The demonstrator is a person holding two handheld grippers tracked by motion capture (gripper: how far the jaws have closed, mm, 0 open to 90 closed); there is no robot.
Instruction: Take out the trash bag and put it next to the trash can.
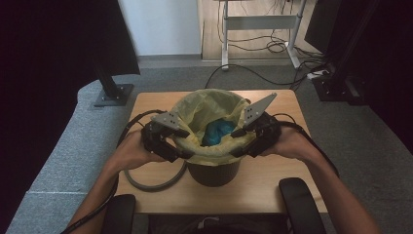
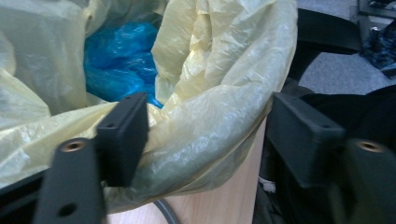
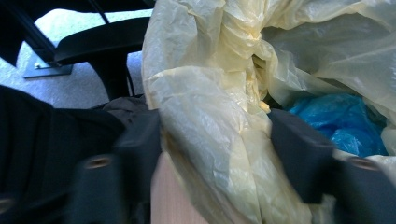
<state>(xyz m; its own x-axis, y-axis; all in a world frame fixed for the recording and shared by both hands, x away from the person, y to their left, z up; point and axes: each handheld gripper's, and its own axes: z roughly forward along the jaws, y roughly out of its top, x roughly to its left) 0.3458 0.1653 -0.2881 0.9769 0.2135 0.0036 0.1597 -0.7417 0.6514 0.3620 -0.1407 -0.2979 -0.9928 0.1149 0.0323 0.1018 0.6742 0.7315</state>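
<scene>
Bin (image 1: 213,173): dark round bin standing on the surface (image 1: 272,187), near the middle, a little toward the person's edge.
Liner (image 1: 199,109): pale yellow plastic bag lining the bin, its top folded out over the rim all the way round; crumpled and translucent in both gripper views (image 2: 215,135) (image 3: 210,135).
Contents: blue crumpled plastic (image 1: 217,131) lies down inside the liner, seen too in the left gripper view (image 2: 119,60) and the right gripper view (image 3: 343,121).
Left hand-held gripper (image 1: 178,152): at the bin's left rim, held in the person's left hand (image 1: 127,152). Its jaws straddle the folded liner edge, one inside the bag and one outside. The inner jaw lies against the plastic; the outer one stands clear of it, so the jaws are apart, with the liner between them and not pinched.
Right hand-held gripper (image 1: 239,150): at the bin's right rim, held in the right hand (image 1: 287,144). Its jaws stand either side of a bunched fold of liner; both appear to touch the plastic, though blur makes it hard to say if they truly squeeze it.
Cable (image 1: 156,184): grey loop lying on the surface just left of the bin, toward the near edge.
Surface: light wood, with chair armrests (image 1: 298,200) showing below its near edge.
Floor (image 1: 170,78): grey carpet beyond the far edge, with a white desk frame (image 1: 260,22) and loose wires.
</scene>
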